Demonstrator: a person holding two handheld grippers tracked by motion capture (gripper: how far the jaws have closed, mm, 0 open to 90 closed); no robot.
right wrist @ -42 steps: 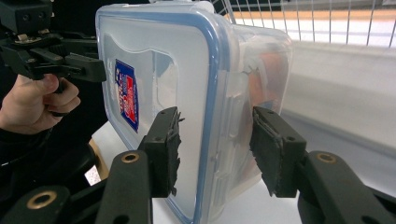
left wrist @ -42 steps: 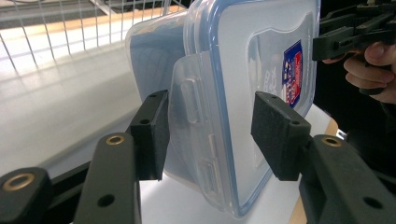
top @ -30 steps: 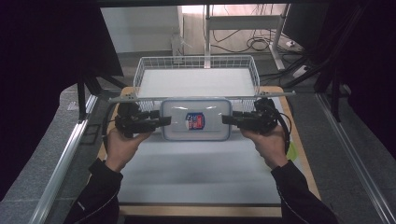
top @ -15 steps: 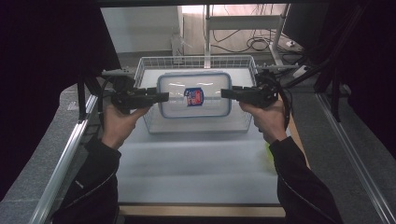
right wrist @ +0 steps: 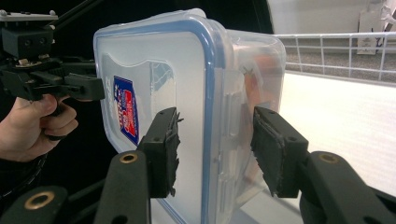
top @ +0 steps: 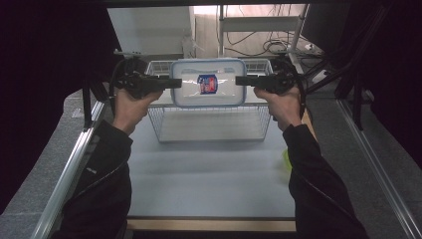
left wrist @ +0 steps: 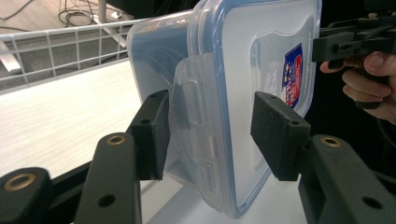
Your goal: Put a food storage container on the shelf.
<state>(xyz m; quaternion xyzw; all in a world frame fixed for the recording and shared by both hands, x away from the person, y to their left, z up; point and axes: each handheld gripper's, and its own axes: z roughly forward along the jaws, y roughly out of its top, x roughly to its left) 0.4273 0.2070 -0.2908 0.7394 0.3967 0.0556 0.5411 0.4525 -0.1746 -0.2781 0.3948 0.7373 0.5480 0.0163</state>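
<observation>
A pale grey-blue desk [top: 209, 184] with a wooden front edge carries a white wire basket [top: 214, 122] and, near its right edge, a small yellow-green object [top: 287, 160].

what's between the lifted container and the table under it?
High view: the wire basket sits beneath the plastic container, which the left claw and right claw grip by its ends above the table.

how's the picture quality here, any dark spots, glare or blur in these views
High view: soft, dark at both sides, with the plastic container and table evenly lit. Left gripper view: the container's lid is sharp, while the wire basket behind it is softer. Right gripper view: bright washed-out table surface at right, dark at left, and the lid's label is clear.
</observation>
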